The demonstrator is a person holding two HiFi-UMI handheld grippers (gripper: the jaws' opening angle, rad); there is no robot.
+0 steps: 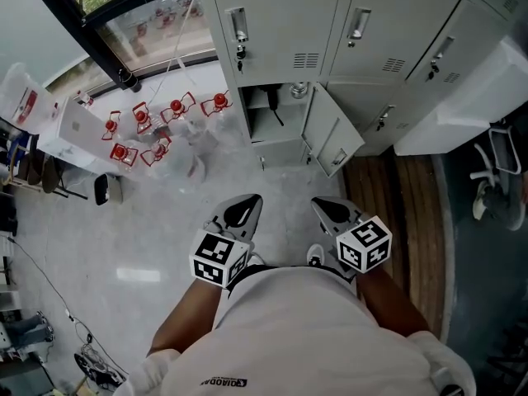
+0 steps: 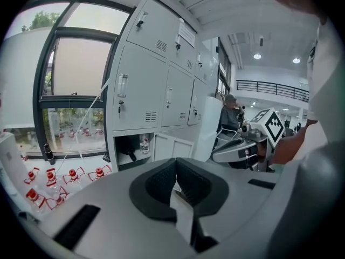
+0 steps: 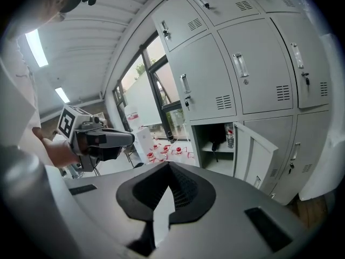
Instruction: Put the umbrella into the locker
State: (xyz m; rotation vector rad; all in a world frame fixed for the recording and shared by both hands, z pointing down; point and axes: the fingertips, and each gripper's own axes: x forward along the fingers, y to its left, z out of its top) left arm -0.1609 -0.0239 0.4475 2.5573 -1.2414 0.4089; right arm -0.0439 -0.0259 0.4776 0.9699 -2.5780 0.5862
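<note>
Judging by how things lie, the task looks nearly finished. The open locker (image 1: pixel 266 132) at floor level holds a dark, slim thing (image 3: pixel 215 143) toward the left end of its shelf. I take it for the umbrella, though it is too small and shadowed to be sure. A clear bottle (image 3: pixel 230 136) stands just beside it at the shelf's right end. The locker door (image 1: pixel 332 135) hangs wide open to the right, so what seems left is at most shutting it, if the task asks for that at all. Both tools are held low in front of the person, well apart from the locker and pointing toward it. The left hand-held gripper (image 2: pixel 175 178) has its dark pads pressed together with nothing between them. The right hand-held gripper (image 3: pixel 168 183) is likewise fully closed and empty, touching nothing.
</note>
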